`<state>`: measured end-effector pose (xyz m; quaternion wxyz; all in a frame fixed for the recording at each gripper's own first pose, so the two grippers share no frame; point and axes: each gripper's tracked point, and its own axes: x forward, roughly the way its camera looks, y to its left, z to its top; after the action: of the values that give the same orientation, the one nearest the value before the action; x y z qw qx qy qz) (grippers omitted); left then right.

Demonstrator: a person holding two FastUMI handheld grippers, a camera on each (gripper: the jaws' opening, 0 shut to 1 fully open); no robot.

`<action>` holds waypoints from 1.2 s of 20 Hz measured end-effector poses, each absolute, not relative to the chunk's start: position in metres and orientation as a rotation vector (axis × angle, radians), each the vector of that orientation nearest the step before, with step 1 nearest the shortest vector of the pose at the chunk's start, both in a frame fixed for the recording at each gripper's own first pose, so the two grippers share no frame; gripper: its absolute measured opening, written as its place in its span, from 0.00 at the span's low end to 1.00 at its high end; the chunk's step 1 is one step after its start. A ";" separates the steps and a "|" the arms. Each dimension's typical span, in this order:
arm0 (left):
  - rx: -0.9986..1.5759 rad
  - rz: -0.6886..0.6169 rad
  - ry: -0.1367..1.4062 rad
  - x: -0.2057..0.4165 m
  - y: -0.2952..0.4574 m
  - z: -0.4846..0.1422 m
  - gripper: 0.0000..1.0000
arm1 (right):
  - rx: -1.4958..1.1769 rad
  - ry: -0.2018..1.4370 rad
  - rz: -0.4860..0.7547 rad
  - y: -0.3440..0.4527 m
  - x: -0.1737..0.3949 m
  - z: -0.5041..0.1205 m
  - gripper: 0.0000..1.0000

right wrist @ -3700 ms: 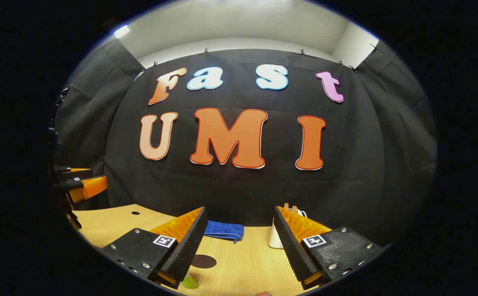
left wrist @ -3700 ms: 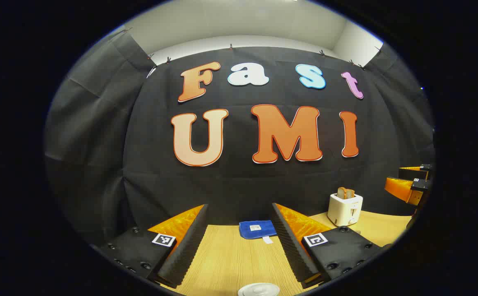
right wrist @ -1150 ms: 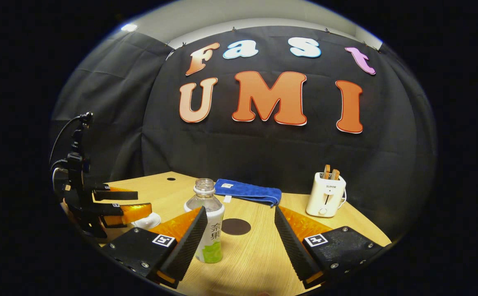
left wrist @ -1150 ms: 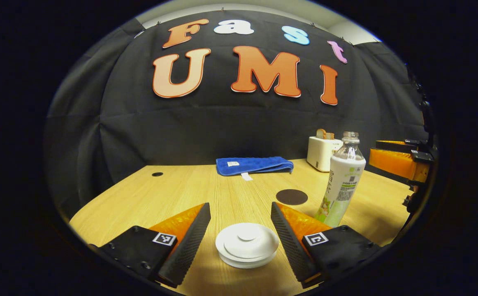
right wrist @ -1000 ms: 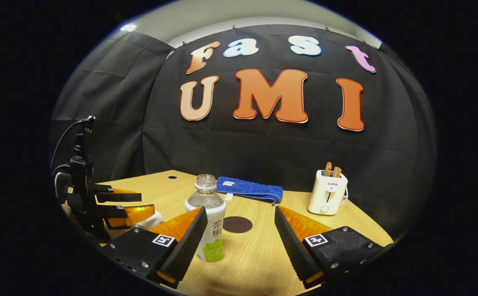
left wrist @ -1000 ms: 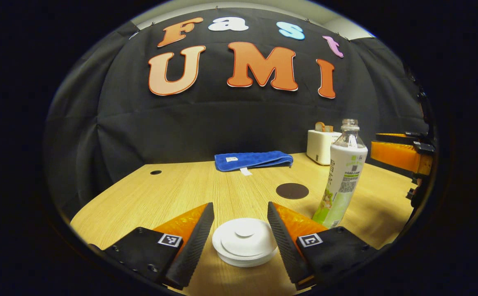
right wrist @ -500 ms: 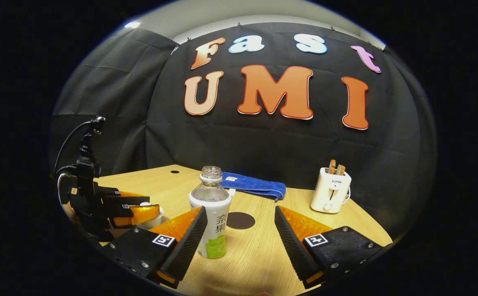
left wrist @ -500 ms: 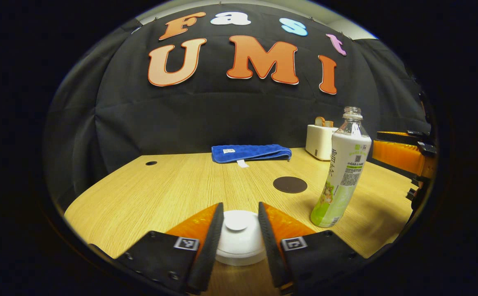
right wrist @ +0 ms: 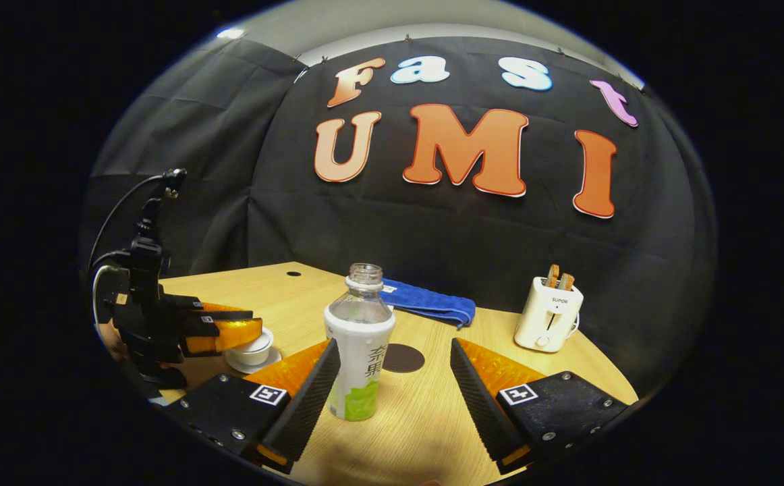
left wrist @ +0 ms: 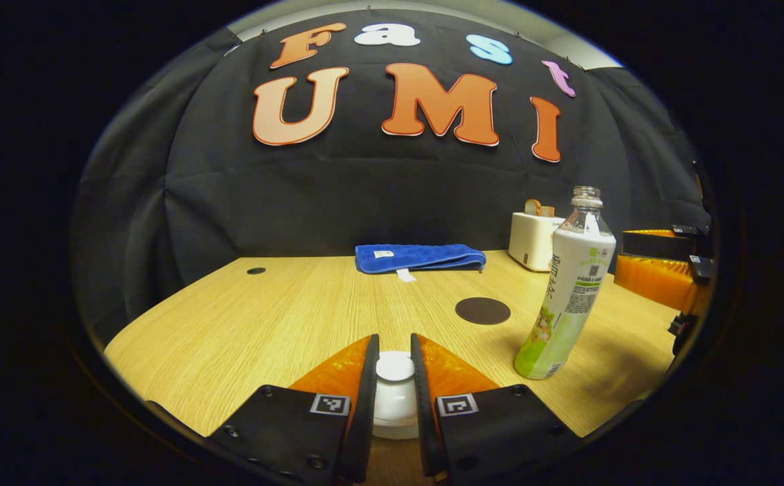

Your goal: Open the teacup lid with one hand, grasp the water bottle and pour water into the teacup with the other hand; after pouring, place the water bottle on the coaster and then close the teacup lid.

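A white teacup with its lid point(left wrist: 394, 403) on sits low in the left gripper view. My left gripper point(left wrist: 394, 341) is shut on the lid's small round knob point(left wrist: 395, 368), one finger on each side. In the right gripper view the left gripper point(right wrist: 256, 322) sits over the teacup point(right wrist: 254, 353) on its saucer. An uncapped water bottle point(right wrist: 361, 345) with a white and green label stands upright beside my right gripper's near-left finger. My right gripper point(right wrist: 395, 345) is open, apart from the bottle. The dark round coaster point(right wrist: 403, 358) lies behind the bottle point(left wrist: 571, 290).
A folded blue towel point(left wrist: 420, 257) lies at the back of the wooden table point(left wrist: 264, 317). A white toaster point(right wrist: 548, 314) with bread slices stands at the back right. The right gripper point(left wrist: 635, 260) hangs past the bottle in the left gripper view. A small hole point(left wrist: 255, 271) marks the tabletop's far left.
My left gripper's fingers have closed in from either side of the lid onto its knob. The right gripper has drifted closer to the bottle and stays open.
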<state>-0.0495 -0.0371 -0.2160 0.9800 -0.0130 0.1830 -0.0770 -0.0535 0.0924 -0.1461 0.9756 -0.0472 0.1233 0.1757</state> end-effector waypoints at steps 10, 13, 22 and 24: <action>0.026 -0.067 0.273 -0.051 0.000 -0.176 0.33 | -0.109 0.327 0.371 0.116 -0.041 -0.186 0.94; 0.011 -0.030 0.269 -0.053 0.018 -0.172 0.33 | -0.110 0.345 0.375 0.125 -0.037 -0.196 0.90; -0.006 0.050 0.281 -0.066 0.061 -0.181 0.33 | -0.080 0.380 0.394 0.146 -0.031 -0.206 0.63; -0.007 0.061 0.283 -0.067 0.068 -0.182 0.33 | -0.079 0.371 0.396 0.146 -0.030 -0.201 0.65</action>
<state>-0.0674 0.0678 -0.1824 0.9895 -0.0035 0.1412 0.0306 -0.0299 0.1463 -0.2007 0.9627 -0.0389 0.1830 0.1954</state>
